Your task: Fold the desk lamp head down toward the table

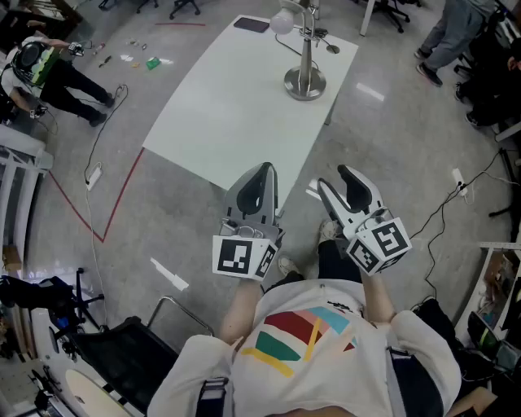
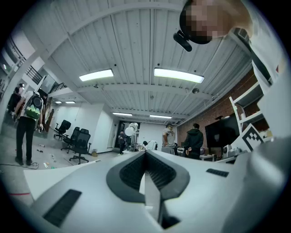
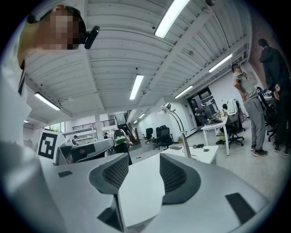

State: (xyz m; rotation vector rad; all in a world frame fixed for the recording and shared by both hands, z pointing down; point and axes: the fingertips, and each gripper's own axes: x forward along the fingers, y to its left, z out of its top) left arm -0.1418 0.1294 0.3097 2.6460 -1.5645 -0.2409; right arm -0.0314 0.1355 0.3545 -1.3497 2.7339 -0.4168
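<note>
The desk lamp stands at the far end of the white table (image 1: 228, 114): a round metal base (image 1: 305, 82), an upright pole and a white head (image 1: 281, 22) raised above it. Both grippers hang in front of the table's near edge, well short of the lamp. My left gripper (image 1: 264, 168) is shut with nothing in it; in the left gripper view its jaws (image 2: 145, 154) meet, and the lamp head (image 2: 132, 129) shows small and far off. My right gripper (image 1: 336, 181) is open and empty. In the right gripper view its jaws (image 3: 143, 157) stand apart, with the lamp (image 3: 181, 129) ahead to the right.
A dark flat pad (image 1: 251, 24) and a cable (image 1: 326, 45) lie near the lamp. One person (image 1: 41, 69) stands at the upper left and another (image 1: 452, 32) at the upper right. Red tape (image 1: 122, 195) and cables (image 1: 444, 212) cross the floor. A chair (image 1: 130, 350) sits at the lower left.
</note>
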